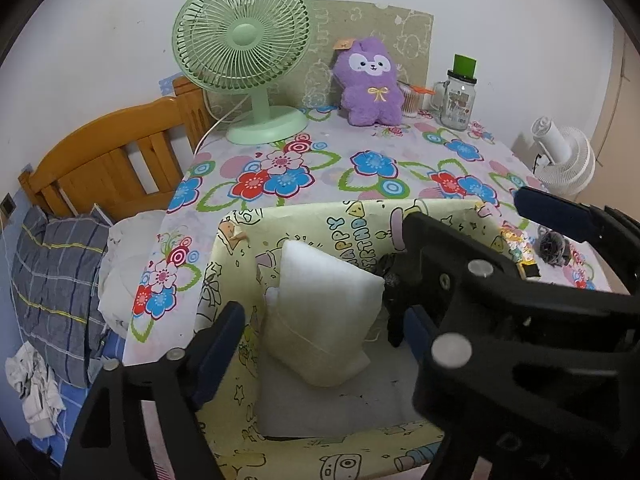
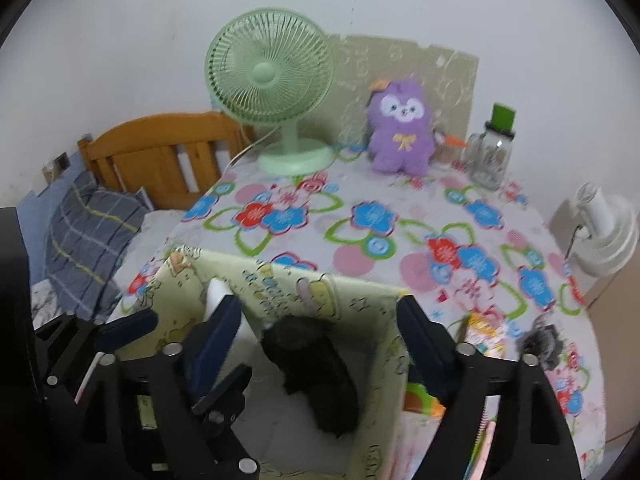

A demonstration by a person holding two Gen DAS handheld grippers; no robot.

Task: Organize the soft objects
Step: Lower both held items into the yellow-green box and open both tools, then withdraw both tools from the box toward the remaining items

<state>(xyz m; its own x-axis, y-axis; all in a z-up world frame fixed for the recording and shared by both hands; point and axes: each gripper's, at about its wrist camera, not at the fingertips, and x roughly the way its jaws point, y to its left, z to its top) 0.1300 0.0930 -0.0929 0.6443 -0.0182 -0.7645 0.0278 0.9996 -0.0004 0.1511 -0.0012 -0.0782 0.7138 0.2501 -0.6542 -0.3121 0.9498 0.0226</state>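
Both tools hang over the yellow cartoon box (image 1: 304, 224) at the near edge of the table (image 1: 360, 152). The left tool (image 1: 372, 276) is spread wide and holds nothing; the right tool (image 2: 320, 332) is also spread and empty. The white pillow (image 1: 324, 312) and a black soft object (image 2: 316, 376) lie inside the box. The next pick is probably the small dark fluffy thing (image 2: 540, 340) at 3 o'clock of the box: the right tool should come down from above and close gently.

Both wrist views close above yellow box (image 1: 256, 240) (image 2: 348, 292), facing wall; share green fan (image 1: 242, 36) (image 2: 269, 73).
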